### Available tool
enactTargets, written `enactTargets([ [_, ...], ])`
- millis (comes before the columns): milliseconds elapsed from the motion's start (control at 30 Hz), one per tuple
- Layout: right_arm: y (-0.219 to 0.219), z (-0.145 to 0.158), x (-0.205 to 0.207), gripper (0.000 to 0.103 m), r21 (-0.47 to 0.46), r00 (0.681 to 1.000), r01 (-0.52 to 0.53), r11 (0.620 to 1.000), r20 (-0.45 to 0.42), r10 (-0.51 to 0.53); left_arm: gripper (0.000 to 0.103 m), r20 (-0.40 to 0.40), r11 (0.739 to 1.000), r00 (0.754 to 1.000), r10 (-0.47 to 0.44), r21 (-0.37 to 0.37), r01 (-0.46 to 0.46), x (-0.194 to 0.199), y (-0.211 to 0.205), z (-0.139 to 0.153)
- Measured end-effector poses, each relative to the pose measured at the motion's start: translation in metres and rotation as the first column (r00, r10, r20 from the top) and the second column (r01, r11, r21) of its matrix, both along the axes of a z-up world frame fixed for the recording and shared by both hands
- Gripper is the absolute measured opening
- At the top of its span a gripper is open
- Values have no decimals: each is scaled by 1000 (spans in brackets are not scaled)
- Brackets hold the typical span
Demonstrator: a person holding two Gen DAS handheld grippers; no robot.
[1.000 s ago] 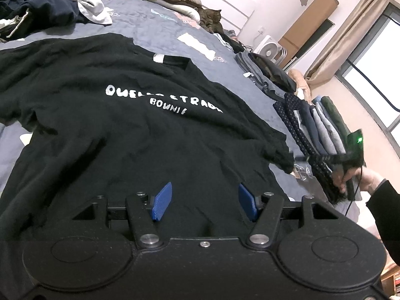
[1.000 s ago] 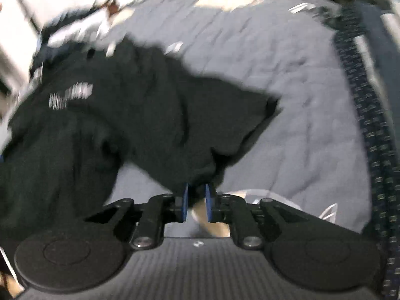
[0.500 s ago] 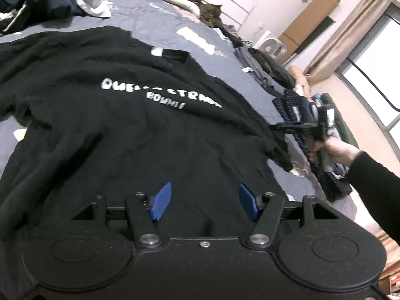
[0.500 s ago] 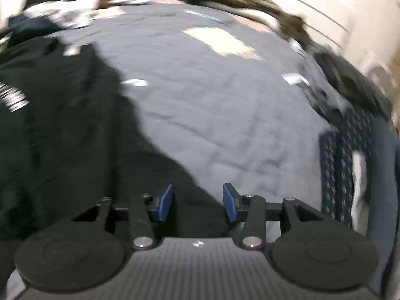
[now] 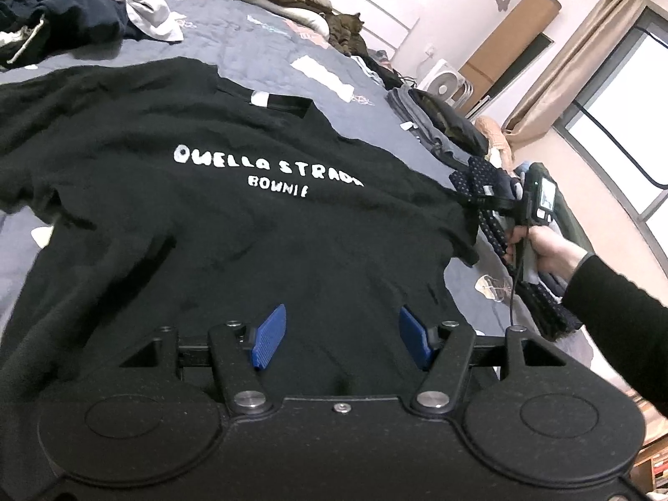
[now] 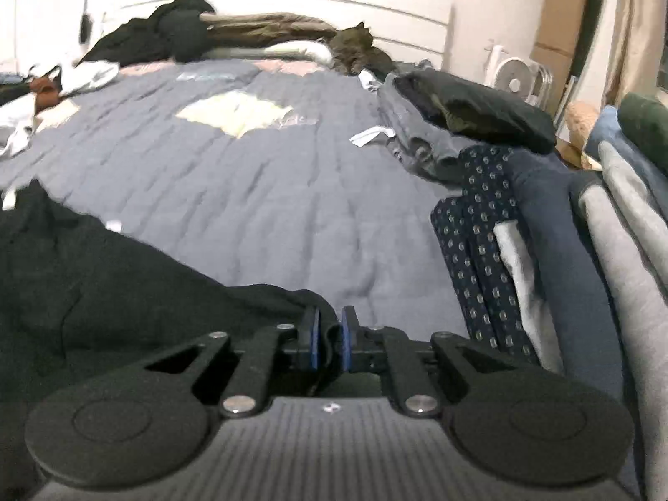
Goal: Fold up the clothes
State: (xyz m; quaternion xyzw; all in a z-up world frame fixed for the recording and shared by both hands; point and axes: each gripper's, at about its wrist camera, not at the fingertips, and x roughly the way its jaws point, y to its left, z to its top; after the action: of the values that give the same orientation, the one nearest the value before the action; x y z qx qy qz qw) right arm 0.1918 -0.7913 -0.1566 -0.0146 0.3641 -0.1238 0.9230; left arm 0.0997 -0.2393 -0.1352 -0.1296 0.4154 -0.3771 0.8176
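- A black T-shirt [image 5: 234, 225] with white lettering lies spread face up over the grey bedspread [image 6: 259, 192], filling the middle and left of the left wrist view.
- The left gripper [image 5: 340, 340] hovers over the shirt's lower part, blue pads wide apart, nothing between them.
- The right gripper [image 6: 330, 336] has just been closing; its jaws now pinch the edge of the shirt's sleeve [image 6: 292, 304] at bottom centre of its own view.
- In the left wrist view, a hand [image 5: 542, 250] in a black cuff holds that gripper at the right edge.
- Folded clothes [image 6: 542, 250] are stacked at the right; loose garments [image 5: 83, 12] are heaped at upper left.
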Motion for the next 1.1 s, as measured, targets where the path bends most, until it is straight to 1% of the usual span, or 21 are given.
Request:
enactTargets([
  [33, 2, 0, 4, 11, 1, 1000, -3, 1000, -9, 3, 63, 15, 1000, 1000, 13, 7, -13, 0, 2, 1],
  [67, 6, 1, 8, 13, -21, 999, -21, 1000, -31, 20, 69, 33, 1000, 999, 21, 18, -22, 1, 5, 3],
  [133, 14, 9, 7, 14, -64, 996, -75, 995, -56, 72, 72, 82, 998, 996, 18, 51, -22, 8, 14, 9],
  [233, 22, 33, 0, 21, -25, 991, -131, 991, -7, 131, 72, 171, 993, 985, -18, 121, -3, 35, 24, 20],
  [300, 29, 48, -1, 32, 23, 982, -186, 982, 35, 185, 72, 215, 984, 976, -39, 180, -1, 64, 27, 27],
  [333, 35, 55, 1, 42, 49, 974, -220, 974, 57, 218, 72, 239, 977, 970, -49, 214, -3, 82, 26, 30],
  [367, 45, 59, 5, 45, 49, 964, -261, 964, 70, 257, 72, 265, 968, 962, -68, 251, -1, 98, 23, 33],
  [400, 55, 62, 10, 46, 47, 952, -301, 953, 80, 296, 72, 290, 956, 953, -91, 293, 2, 114, 17, 35],
  [467, 81, 60, 29, 47, 22, 924, -379, 925, 73, 376, 72, 336, 928, 931, -145, 373, 10, 146, 7, 39],
  [567, 119, 57, 57, 48, -13, 870, -490, 871, 56, 490, 72, 384, 880, 892, -239, 474, 32, 187, -19, 37],
  [633, 146, 48, 78, 48, -33, 830, -555, 831, 34, 556, 72, 398, 856, 870, -290, 515, 49, 208, -37, 32],
  [667, 158, 43, 87, 48, -47, 815, -578, 815, 25, 579, 72, 406, 848, 860, -309, 527, 56, 217, -45, 30],
  [767, 188, 30, 113, 48, -71, 788, -615, 786, -22, 615, 72, 404, 823, 842, -357, 563, 78, 243, -69, 20],
  [867, 200, 16, 136, 48, -60, 787, -617, 785, -43, 615, 72, 390, 796, 834, -390, 598, 92, 270, -88, 3],
  [967, 205, 4, 152, 48, -38, 788, -616, 787, -53, 614, 72, 378, 783, 836, -398, 615, 95, 292, -99, -12],
  [1033, 206, -4, 159, 48, -15, 789, -614, 790, -53, 612, 72, 358, 782, 847, -394, 615, 104, 306, -104, -22],
  [1100, 207, -10, 166, 46, 17, 793, -608, 794, -49, 608, 69, 328, 782, 859, -394, 610, 126, 319, -107, -31],
])
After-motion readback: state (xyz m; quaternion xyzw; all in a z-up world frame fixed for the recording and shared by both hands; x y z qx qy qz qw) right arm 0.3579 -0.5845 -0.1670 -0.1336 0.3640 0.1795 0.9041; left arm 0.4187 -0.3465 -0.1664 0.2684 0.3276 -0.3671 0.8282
